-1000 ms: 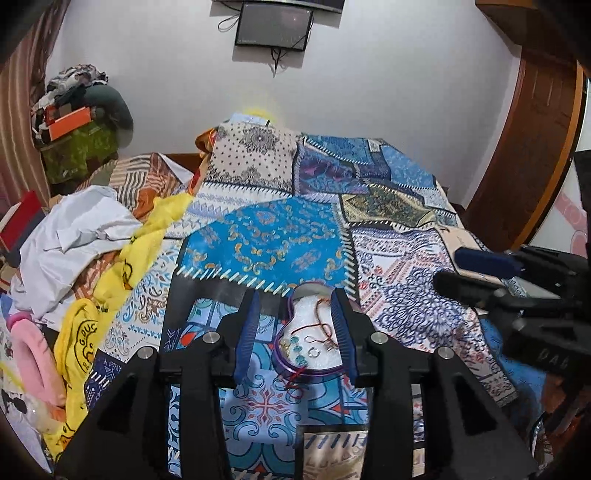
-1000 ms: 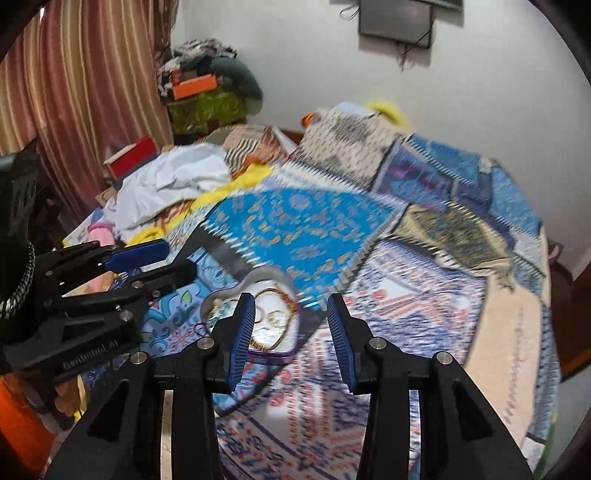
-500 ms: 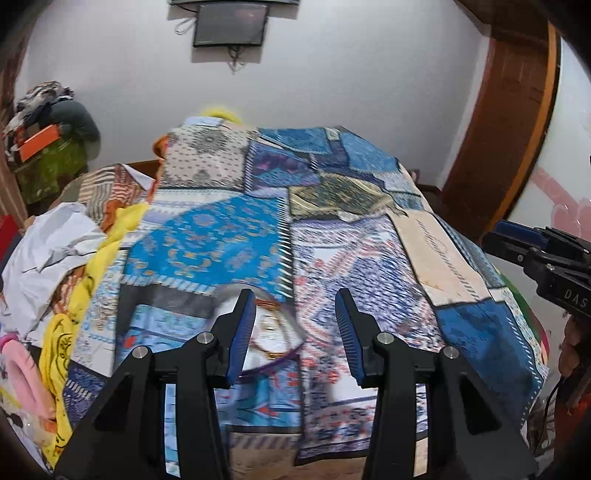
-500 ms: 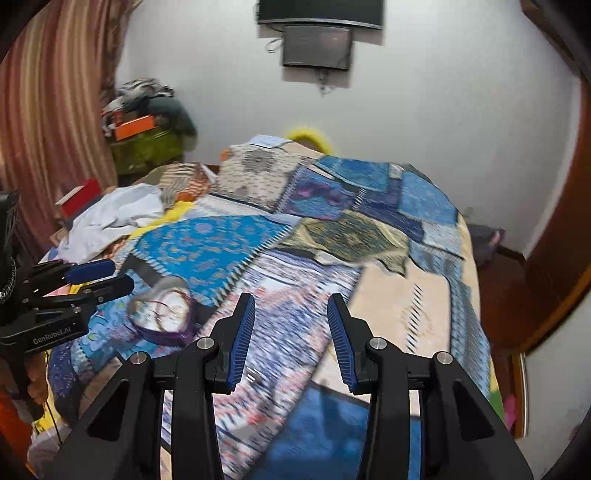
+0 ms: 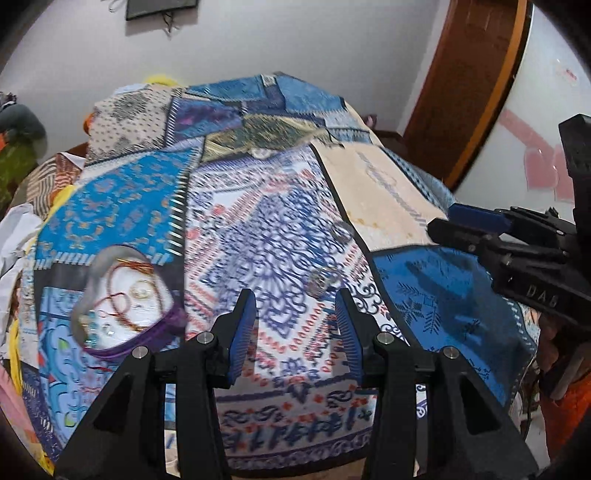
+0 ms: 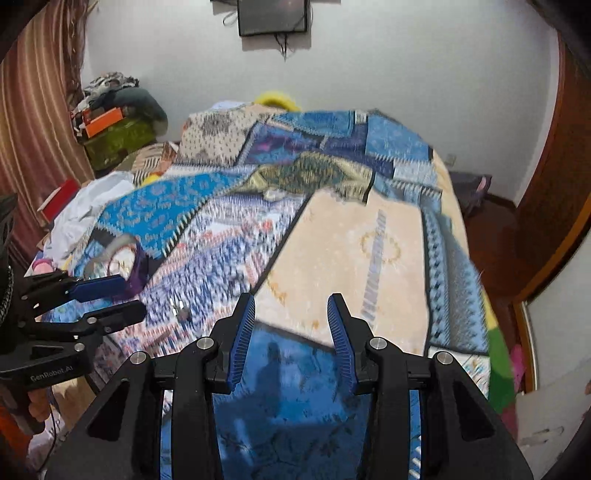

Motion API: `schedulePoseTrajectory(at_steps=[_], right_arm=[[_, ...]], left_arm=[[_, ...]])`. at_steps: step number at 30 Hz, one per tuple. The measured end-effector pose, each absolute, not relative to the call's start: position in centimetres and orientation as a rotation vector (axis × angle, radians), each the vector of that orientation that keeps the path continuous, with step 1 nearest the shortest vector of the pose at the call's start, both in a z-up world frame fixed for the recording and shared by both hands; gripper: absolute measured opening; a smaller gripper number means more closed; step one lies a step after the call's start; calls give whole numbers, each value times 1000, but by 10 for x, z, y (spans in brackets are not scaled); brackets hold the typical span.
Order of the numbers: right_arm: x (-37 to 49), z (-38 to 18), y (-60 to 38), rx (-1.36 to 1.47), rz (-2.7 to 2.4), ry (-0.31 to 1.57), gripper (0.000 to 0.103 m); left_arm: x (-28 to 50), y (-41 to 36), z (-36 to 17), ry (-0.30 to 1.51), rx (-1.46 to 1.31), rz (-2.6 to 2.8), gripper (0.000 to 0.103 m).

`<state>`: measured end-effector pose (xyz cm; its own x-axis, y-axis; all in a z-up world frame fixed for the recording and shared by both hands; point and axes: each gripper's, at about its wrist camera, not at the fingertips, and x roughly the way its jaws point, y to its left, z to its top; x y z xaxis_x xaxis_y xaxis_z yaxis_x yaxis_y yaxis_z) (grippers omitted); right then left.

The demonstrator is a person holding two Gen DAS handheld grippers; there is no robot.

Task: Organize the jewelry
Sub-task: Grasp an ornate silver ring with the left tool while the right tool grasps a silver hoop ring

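Observation:
A purple-rimmed jewelry tray (image 5: 122, 306) with a white lining lies on the patchwork bedspread (image 5: 280, 236) at the left. It holds a red-gold necklace, earrings and small blue stones. It also shows in the right wrist view (image 6: 123, 264). A small metallic piece (image 5: 320, 282) lies loose on the spread just beyond my left gripper (image 5: 295, 325), which is open and empty. The piece also shows in the right wrist view (image 6: 181, 309). My right gripper (image 6: 291, 332) is open and empty over the blue patch at the bed's near right corner.
A heap of white and yellow clothes (image 6: 85, 206) lies along the bed's left side. Boxes and bags (image 6: 110, 125) are stacked by the striped curtain. A wooden door (image 5: 469, 85) stands at the right. A screen (image 6: 273, 16) hangs on the far wall.
Both grippers have swung to the right across the bed. The tray has slid from between the left fingers to the left of the view. Both stay open.

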<state>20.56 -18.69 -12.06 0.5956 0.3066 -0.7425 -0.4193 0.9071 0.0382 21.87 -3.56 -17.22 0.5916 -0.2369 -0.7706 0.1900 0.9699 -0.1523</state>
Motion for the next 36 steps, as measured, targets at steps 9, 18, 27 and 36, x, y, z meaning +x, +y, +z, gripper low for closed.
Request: schedulePoseTrajectory(at_steps=[9, 18, 27, 36], right_arm=[[214, -137, -182, -169, 478, 876, 37], [236, -142, -155, -244, 532, 871, 37], [248, -157, -136, -264, 634, 946, 36], [241, -146, -138, -255, 593, 914, 20]], left_arm=[[235, -50, -189, 927, -58, -278, 21], [240, -43, -186, 897, -62, -274, 16], [241, -20, -173, 843, -85, -209, 16], [227, -19, -155, 799, -73, -199, 16]])
